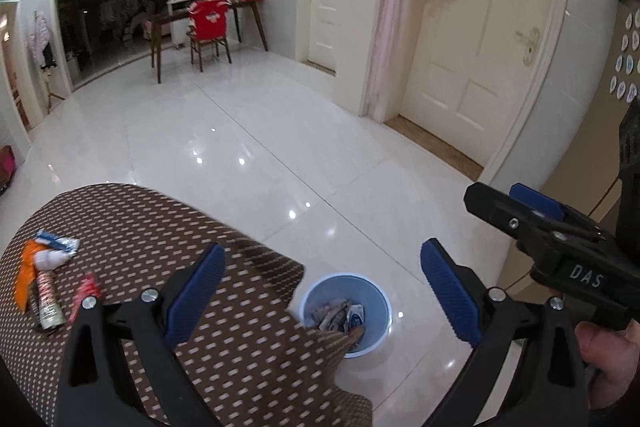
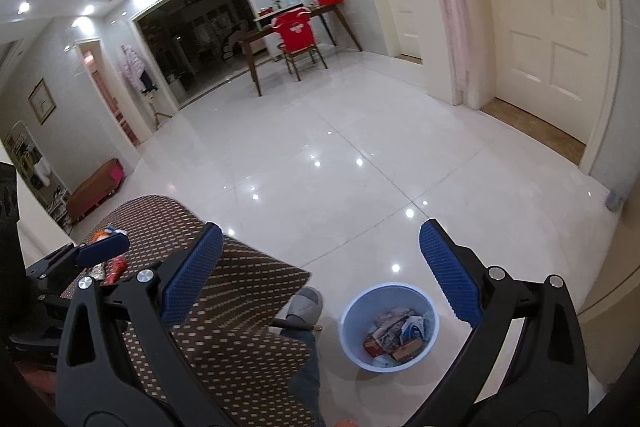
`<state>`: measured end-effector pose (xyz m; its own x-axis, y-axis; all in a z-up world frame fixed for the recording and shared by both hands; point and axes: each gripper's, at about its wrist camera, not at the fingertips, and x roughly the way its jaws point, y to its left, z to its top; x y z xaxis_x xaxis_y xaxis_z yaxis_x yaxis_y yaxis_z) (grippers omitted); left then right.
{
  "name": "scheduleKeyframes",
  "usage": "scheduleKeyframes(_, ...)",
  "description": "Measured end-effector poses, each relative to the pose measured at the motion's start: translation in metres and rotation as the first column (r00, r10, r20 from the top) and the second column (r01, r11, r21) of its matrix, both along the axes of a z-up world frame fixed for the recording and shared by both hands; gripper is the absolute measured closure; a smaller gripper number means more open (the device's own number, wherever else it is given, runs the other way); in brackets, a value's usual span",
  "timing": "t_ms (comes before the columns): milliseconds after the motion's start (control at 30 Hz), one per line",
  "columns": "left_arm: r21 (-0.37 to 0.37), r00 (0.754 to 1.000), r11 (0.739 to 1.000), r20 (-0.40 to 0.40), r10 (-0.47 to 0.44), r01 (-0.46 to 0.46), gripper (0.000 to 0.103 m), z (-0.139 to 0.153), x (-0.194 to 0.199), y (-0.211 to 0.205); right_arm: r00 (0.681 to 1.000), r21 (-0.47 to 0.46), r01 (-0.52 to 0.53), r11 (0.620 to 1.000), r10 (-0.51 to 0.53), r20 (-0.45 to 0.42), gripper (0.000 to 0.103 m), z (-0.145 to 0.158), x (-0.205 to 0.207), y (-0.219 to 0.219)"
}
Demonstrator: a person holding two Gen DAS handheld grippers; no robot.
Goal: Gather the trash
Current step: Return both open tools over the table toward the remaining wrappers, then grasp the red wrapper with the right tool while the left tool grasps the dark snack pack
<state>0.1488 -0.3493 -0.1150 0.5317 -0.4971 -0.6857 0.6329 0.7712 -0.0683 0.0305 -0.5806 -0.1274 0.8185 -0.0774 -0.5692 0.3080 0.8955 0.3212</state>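
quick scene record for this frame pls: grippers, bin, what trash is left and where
left gripper: open, empty, above the table edge and bin
right gripper: open, empty
bin: light blue, on the floor beside the table, wrappers already inside
table: brown dotted cloth
trash left: several wrappers in a loose cluster on the table's far left; includes an orange wrapper and a red one

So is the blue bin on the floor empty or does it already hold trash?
Partly filled: crumpled wrappers lie at the bottom of the blue bin.
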Motion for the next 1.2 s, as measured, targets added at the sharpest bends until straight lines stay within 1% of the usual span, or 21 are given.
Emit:
scheduleKeyframes(167,-0.05,0.997,0.996,0.035,0.074,-0.073,0.007,0.013,-0.003,0.053,0.998,-0.021,-0.068,0.997,0.068,0.003,0.006,0.012,0.015,0.04)
scheduleKeyframes(300,-0.079,0.987,0.986,0.054,0.154,-0.149,0.007,0.017,-0.003,0.1,0.99,-0.034,-0.139,0.99,0.139,-0.009,0.006,0.015,0.033,0.08)
scheduleKeyframes(367,-0.092,0.978,0.976,0.058,0.202,-0.197,0.007,0.017,-0.004,0.125,0.984,-0.034,-0.18,0.983,0.179,-0.024,0.006,0.014,0.043,0.101)
scheduleKeyframes(500,-0.107,0.951,0.948,0.053,0.305,-0.298,0.007,0.01,-0.001,0.182,0.964,-0.04,-0.261,0.964,0.258,-0.07,0.006,0.005,0.069,0.149)
scheduleKeyframes(633,-0.105,0.913,0.909,0.026,0.407,-0.403,0.007,-0.006,0.006,0.233,0.936,-0.044,-0.339,0.94,0.332,-0.119,0.006,-0.007,0.089,0.193)
scheduleKeyframes(700,-0.109,0.895,0.89,0.008,0.447,-0.443,0.007,-0.012,0.01,0.256,0.92,-0.043,-0.375,0.926,0.366,-0.139,0.006,-0.013,0.101,0.217)
scheduleKeyframes(733,-0.11,0.889,0.884,0.004,0.457,-0.454,0.007,-0.015,0.011,0.265,0.915,-0.042,-0.386,0.922,0.376,-0.147,0.006,-0.016,0.106,0.227)
scheduleKeyframes(833,-0.104,0.874,0.869,0.004,0.486,-0.483,0.007,-0.022,0.012,0.286,0.903,-0.046,-0.407,0.912,0.395,-0.17,0.006,-0.023,0.116,0.249)
scheduleKeyframes(967,-0.081,0.858,0.855,0.01,0.514,-0.512,0.007,-0.032,0.02,0.303,0.887,-0.054,-0.431,0.901,0.413,-0.206,0.006,-0.033,0.135,0.272)
scheduleKeyframes(1133,-0.081,0.845,0.841,-0.029,0.534,-0.534,0.007,-0.045,0.034,0.321,0.865,-0.086,-0.462,0.883,0.426,-0.266,0.007,-0.049,0.161,0.302)
scheduleKeyframes(1167,-0.077,0.843,0.84,-0.036,0.536,-0.537,0.007,-0.047,0.038,0.323,0.862,-0.091,-0.464,0.881,0.426,-0.274,0.009,-0.052,0.165,0.306)
scheduleKeyframes(1200,-0.069,0.843,0.84,-0.043,0.536,-0.538,0.007,-0.05,0.044,0.324,0.858,-0.096,-0.469,0.878,0.427,-0.285,0.019,-0.057,0.169,0.311)
